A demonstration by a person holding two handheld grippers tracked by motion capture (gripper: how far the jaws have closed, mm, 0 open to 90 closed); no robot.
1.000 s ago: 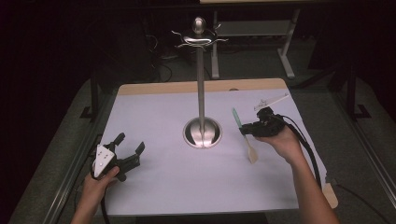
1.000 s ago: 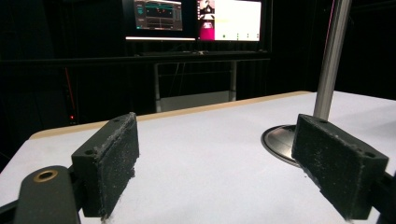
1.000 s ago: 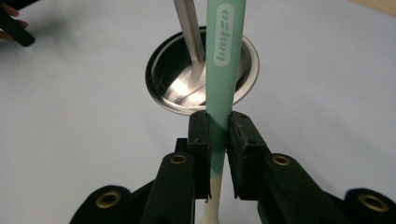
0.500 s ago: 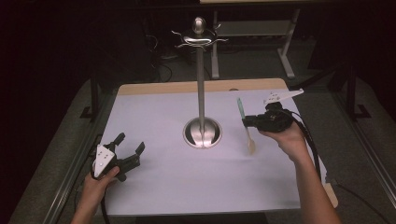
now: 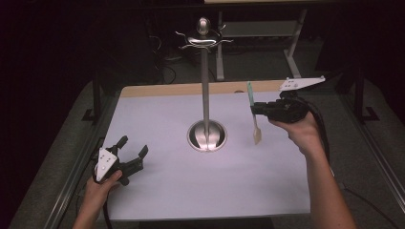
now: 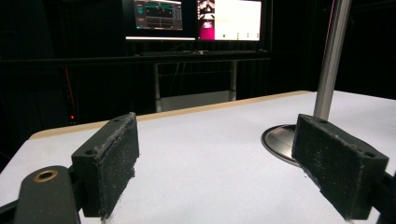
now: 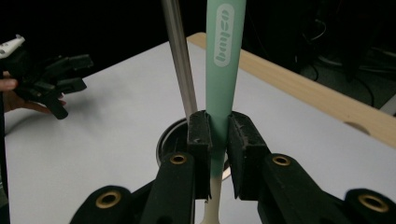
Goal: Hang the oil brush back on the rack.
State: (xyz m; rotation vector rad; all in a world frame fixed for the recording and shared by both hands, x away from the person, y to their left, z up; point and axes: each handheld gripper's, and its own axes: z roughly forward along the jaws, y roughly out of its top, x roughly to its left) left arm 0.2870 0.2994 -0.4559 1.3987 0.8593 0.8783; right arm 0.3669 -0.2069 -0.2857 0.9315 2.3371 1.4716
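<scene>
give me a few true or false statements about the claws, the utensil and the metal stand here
1. The right claw is shut on the mint-handled utensil. True.
2. The left claw holds the utensil. False: its jaws stand open with nothing between them.
3. The utensil already hangs on a hook of the metal stand. False: it is held in the air beside the pole.
4. The stand's round base rests on the white table. True.
5. The utensil lies flat on the table. False: it is held roughly upright, pale end down.

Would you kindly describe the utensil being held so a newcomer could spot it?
Start at the tall metal stand mid-table. Just to its right, the right gripper clamps a slim spatula hanging upright above the table: mint-green handle on top, pale blade below.
</scene>
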